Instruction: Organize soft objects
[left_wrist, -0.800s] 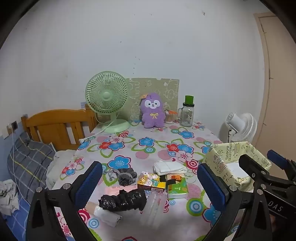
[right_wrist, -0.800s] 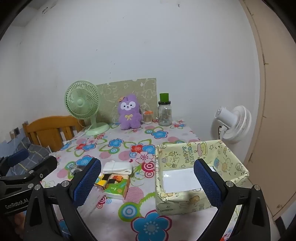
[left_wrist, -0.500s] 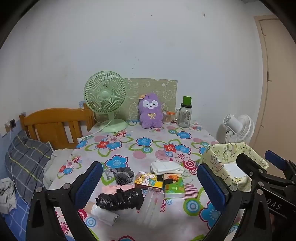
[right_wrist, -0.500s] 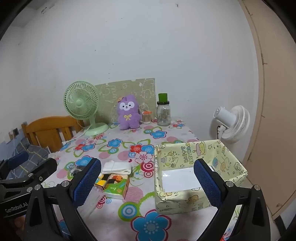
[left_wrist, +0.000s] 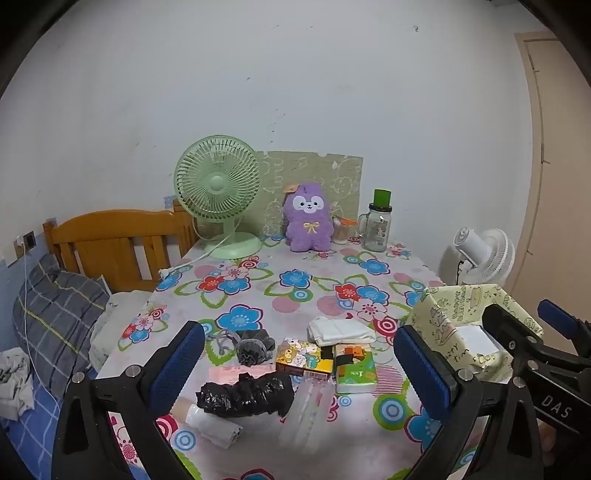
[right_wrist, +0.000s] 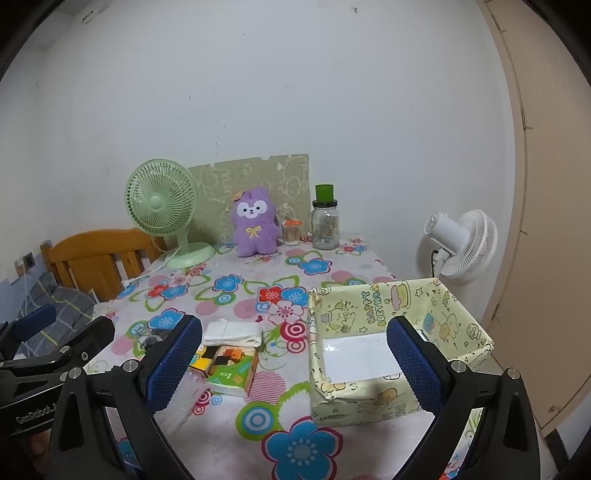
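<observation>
Near the table's front lie a folded white cloth (left_wrist: 341, 329), a grey scrunchie (left_wrist: 251, 349), a black crumpled bag (left_wrist: 245, 394), a yellow cartoon packet (left_wrist: 303, 358), a green tissue pack (left_wrist: 354, 367) and a clear plastic wrapper (left_wrist: 308, 410). A yellow paper box (right_wrist: 391, 343) stands open at the right, holding nothing. A purple plush toy (right_wrist: 255, 221) sits at the back. My left gripper (left_wrist: 299, 369) is open above the pile. My right gripper (right_wrist: 291, 365) is open, between the tissue pack (right_wrist: 234, 371) and the box.
A green desk fan (left_wrist: 218, 192), a glass jar with a green lid (left_wrist: 378, 225) and a small bottle stand at the back by a green board. A white fan (right_wrist: 461, 243) stands off the table's right. A wooden bed frame (left_wrist: 118, 243) and pillow are left.
Both grippers have drawn back and risen slightly, so the table items look a little smaller and farther. Nothing on the table has moved.
</observation>
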